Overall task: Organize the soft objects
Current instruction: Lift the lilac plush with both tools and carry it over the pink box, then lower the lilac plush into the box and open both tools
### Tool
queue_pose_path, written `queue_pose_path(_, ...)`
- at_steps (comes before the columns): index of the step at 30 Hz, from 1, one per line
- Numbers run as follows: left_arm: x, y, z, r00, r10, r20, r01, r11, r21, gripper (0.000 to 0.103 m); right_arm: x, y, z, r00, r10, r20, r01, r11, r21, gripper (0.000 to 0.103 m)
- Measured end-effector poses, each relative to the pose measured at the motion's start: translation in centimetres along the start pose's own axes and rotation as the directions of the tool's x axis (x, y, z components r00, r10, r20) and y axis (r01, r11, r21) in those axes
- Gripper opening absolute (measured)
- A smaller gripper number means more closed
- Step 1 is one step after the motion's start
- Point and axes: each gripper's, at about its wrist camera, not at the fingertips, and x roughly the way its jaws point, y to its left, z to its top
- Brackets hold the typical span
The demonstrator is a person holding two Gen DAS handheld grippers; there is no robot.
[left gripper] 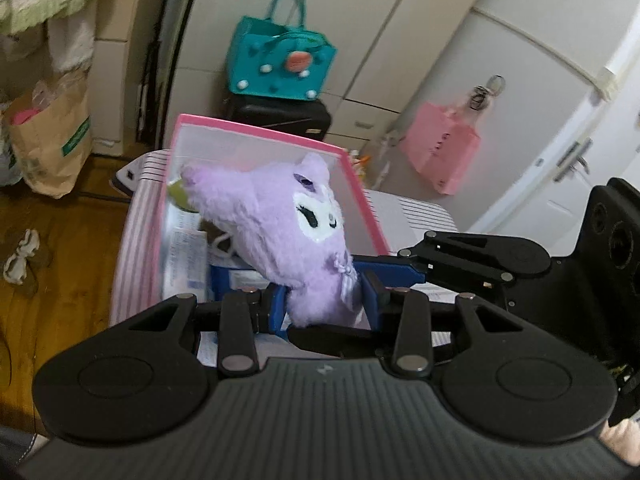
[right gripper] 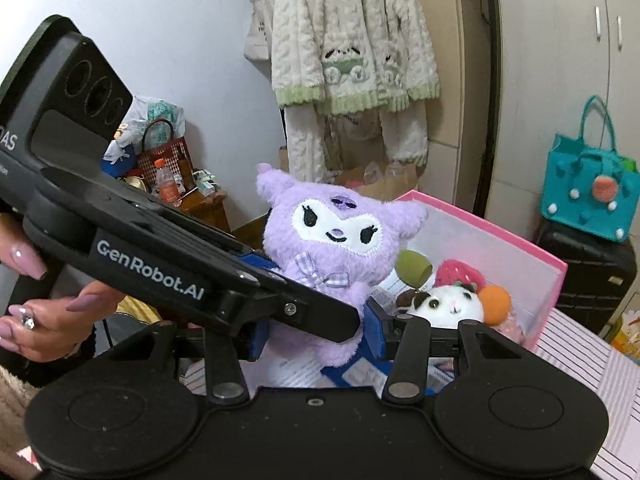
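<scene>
A purple plush toy (left gripper: pixel 280 232) with a white face and a checked bow hangs over an open pink box (left gripper: pixel 280 136). My left gripper (left gripper: pixel 326 304) is shut on its lower body, blue pads pressing both sides. In the right wrist view the same plush toy (right gripper: pixel 340 236) sits upright between the blue pads of my right gripper (right gripper: pixel 316 332), which is shut on its base. The left gripper's fingers (right gripper: pixel 320 308) cross in front from the left. Inside the pink box (right gripper: pixel 500 224) lie a white plush (right gripper: pixel 448 304) with strawberry and orange parts and a green ball (right gripper: pixel 414 268).
A teal bag (left gripper: pixel 280 60) stands on a black suitcase (left gripper: pixel 280 116) behind the box. A pink bag (left gripper: pixel 444 152) hangs by the white door. A brown paper bag (left gripper: pixel 52 140) stands on the wooden floor. Fluffy garments (right gripper: pixel 348 60) hang on the wall. A hand (right gripper: pixel 48 320) grips the left handle.
</scene>
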Motion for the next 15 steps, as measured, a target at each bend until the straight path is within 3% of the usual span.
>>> queue_pose_path(8,3.7,3.1,1.8,0.997,0.05,-0.052,-0.054,0.996,-0.07,0.037,4.0,-3.4,0.2,0.992,0.095,-0.08,-0.082,0.984,0.157,0.053)
queue_pose_path(15,5.3,4.2,1.1,0.994,0.056,-0.089,-0.065,0.994,-0.091,0.038,5.7,-3.5,0.1,0.98,0.111,-0.167,-0.089,0.987,0.133,0.053)
